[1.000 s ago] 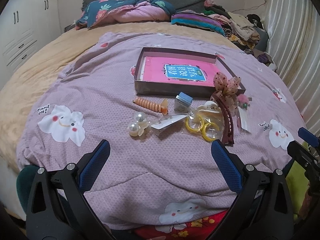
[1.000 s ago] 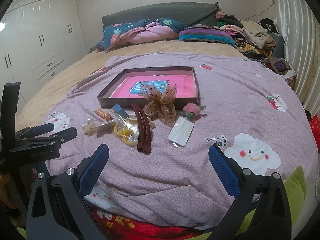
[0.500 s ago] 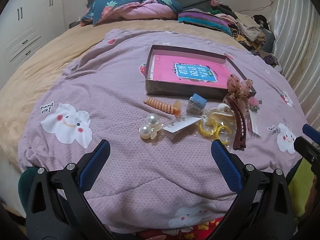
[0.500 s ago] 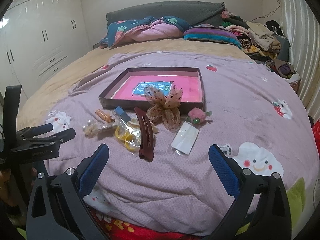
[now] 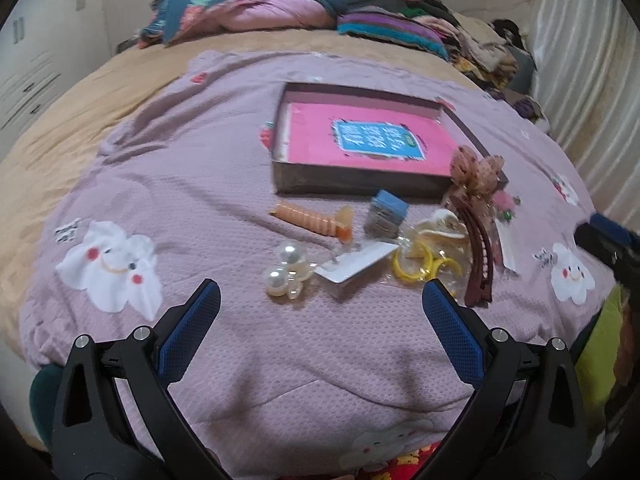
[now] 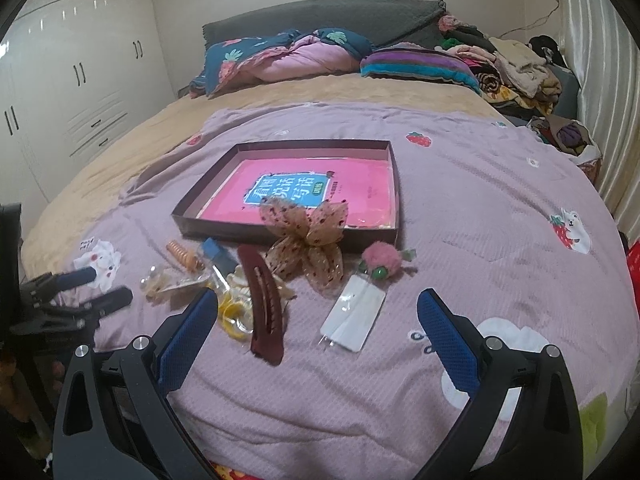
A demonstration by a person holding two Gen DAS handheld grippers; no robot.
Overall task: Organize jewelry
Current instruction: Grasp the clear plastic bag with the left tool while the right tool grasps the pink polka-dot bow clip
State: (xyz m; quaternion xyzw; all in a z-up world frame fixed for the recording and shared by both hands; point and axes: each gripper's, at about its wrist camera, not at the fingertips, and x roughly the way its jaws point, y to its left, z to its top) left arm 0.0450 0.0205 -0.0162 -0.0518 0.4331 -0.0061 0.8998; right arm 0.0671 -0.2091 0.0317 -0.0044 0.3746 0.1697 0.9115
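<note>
A shallow brown box (image 5: 344,184) (image 6: 288,236) with a pink book inside lies on the purple bedspread. In front of it lie hair accessories: a pearl clip (image 5: 285,270), an orange spiral tie (image 5: 310,219) (image 6: 181,255), a small blue box (image 5: 387,211), yellow rings (image 5: 420,266) (image 6: 234,312), a maroon hair claw (image 5: 480,256) (image 6: 265,312), a dotted bow (image 5: 476,174) (image 6: 306,242), a pink pompom (image 6: 382,260) and a white card packet (image 6: 354,316). My left gripper (image 5: 320,308) is open, near the pearl clip. My right gripper (image 6: 318,314) is open, just short of the claw and the card packet.
Pillows and folded blankets (image 6: 288,56) lie at the bed's head. A heap of clothes (image 6: 520,68) sits at the back right by the curtain. White wardrobes (image 6: 80,80) stand on the left. The left gripper also shows in the right wrist view (image 6: 86,292).
Both grippers have moved forward, closer to the accessories, which now look larger. Both stay open. Nothing on the bed has moved.
</note>
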